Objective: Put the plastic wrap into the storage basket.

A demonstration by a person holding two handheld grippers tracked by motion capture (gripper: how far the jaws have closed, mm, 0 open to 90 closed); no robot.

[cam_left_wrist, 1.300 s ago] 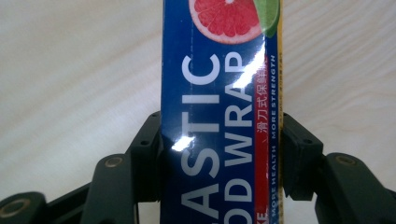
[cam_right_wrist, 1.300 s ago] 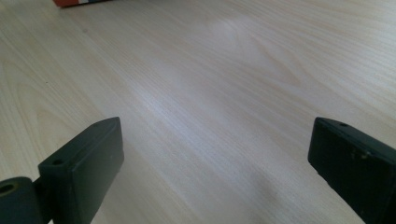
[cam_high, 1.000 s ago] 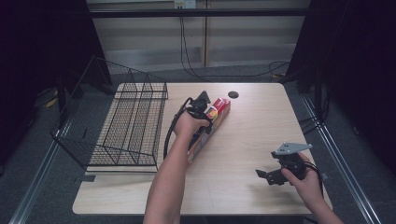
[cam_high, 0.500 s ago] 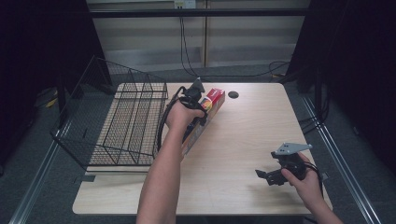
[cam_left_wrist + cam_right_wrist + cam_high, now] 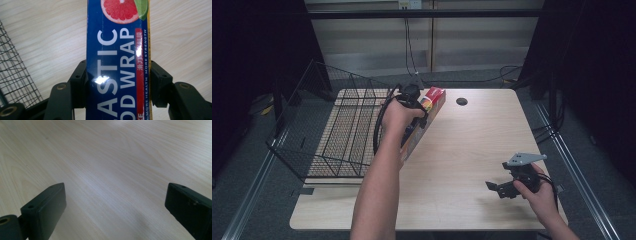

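Note:
A long blue plastic wrap box (image 5: 117,62) with a grapefruit picture lies between the jaws of my left gripper (image 5: 117,75), which is shut on its two long sides. In the high view the box (image 5: 432,102) is held lifted near the table's far middle, its red end pointing away, with my left gripper (image 5: 414,120) over it beside the basket. My right gripper (image 5: 498,190) hovers low over the table's front right, held in a hand. Its jaws stand wide apart with bare wood between them, so my right gripper (image 5: 115,207) is open.
A black wire basket (image 5: 337,130) stands on the left part of the wooden table (image 5: 472,145), its mesh (image 5: 15,72) showing at the left of the left gripper view. A round cable hole (image 5: 461,101) sits near the far edge.
My left gripper has carried the plastic wrap box leftward and away, closer to the wire basket. The right gripper has stayed in place, open.

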